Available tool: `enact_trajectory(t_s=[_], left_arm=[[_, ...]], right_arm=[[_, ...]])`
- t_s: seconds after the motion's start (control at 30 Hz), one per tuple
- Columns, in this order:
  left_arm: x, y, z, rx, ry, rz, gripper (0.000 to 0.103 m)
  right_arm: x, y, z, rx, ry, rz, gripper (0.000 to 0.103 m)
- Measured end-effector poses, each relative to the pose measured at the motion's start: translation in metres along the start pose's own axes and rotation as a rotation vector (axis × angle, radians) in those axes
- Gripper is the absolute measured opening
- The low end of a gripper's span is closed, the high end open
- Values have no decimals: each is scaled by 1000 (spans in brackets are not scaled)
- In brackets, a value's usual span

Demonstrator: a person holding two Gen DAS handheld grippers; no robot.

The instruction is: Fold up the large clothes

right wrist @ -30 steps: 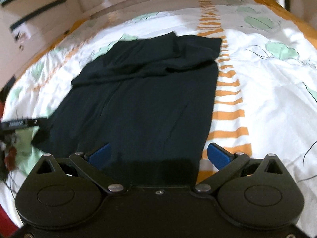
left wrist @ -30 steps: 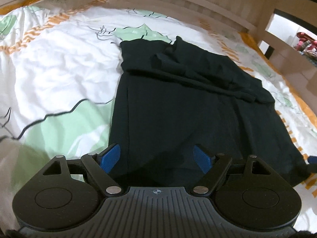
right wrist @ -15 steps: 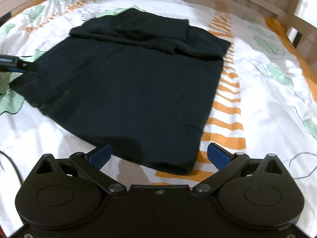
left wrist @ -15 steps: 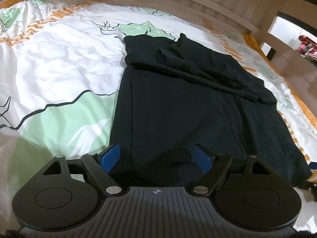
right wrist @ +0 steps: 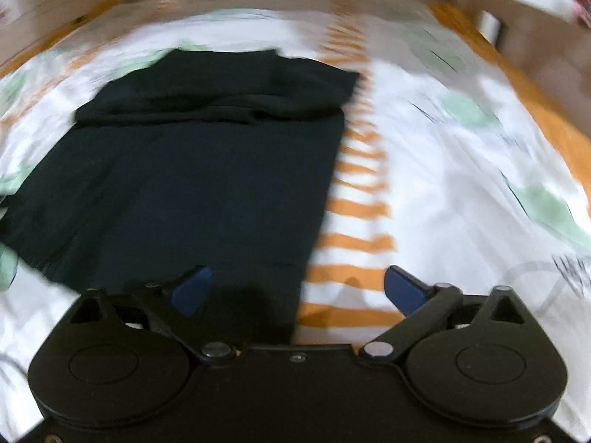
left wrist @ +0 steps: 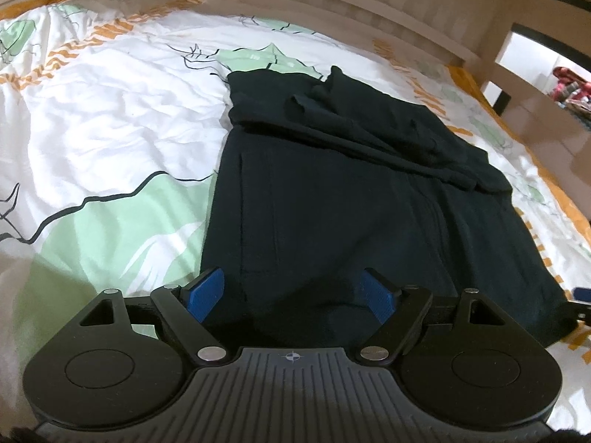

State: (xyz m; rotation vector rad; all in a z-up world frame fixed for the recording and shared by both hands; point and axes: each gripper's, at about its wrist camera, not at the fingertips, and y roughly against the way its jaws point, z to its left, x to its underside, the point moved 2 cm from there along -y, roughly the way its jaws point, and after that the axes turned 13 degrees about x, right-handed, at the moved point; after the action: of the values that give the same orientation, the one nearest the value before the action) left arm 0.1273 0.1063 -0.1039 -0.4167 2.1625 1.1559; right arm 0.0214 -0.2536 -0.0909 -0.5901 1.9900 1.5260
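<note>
Left tongs [left wrist: 293,291]: wide, empty, over the garment's [left wrist: 332,203] near-left hem corner. Right tongs [right wrist: 297,289]: wide, empty, straddling the near-right edge; view blurred, contact uncertain. Garment: dark, flat on the bedspread [left wrist: 110,110], far end already doubled over. Step, judged: gripping both near corners, next folding away. Bare bedspread either side; bed frame [left wrist: 332,3] beyond.
</note>
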Motion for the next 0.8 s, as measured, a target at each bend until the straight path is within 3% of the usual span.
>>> enact_trajectory(t_s=[0.03, 0.3, 0.33, 0.37, 0.53, 0.6, 0.67, 0.8], left_arm=[[0, 0, 1, 2, 1, -3, 80], [1, 1, 1, 8, 9, -7, 80], [0, 1, 1, 9, 8, -7, 80], [1, 2, 1, 10, 9, -9, 80], [0, 8, 2, 27, 24, -31, 80], [-1, 10, 3, 26, 31, -38, 80], [-1, 7, 3, 20, 37, -32, 80], [-1, 6, 2, 9, 33, -19, 80]], right_arm=[[1, -2, 7, 5, 31, 1, 53], [1, -21, 13, 0, 19, 66, 58], [1, -22, 14, 1, 27, 71, 53], [1, -22, 16, 2, 36, 73, 35], [-1, -21, 2, 8, 4, 97, 9], [2, -23, -17, 25, -58, 137, 9], [5, -26, -28, -15, -127, 168, 9], [4, -24, -14, 25, -40, 157, 9]])
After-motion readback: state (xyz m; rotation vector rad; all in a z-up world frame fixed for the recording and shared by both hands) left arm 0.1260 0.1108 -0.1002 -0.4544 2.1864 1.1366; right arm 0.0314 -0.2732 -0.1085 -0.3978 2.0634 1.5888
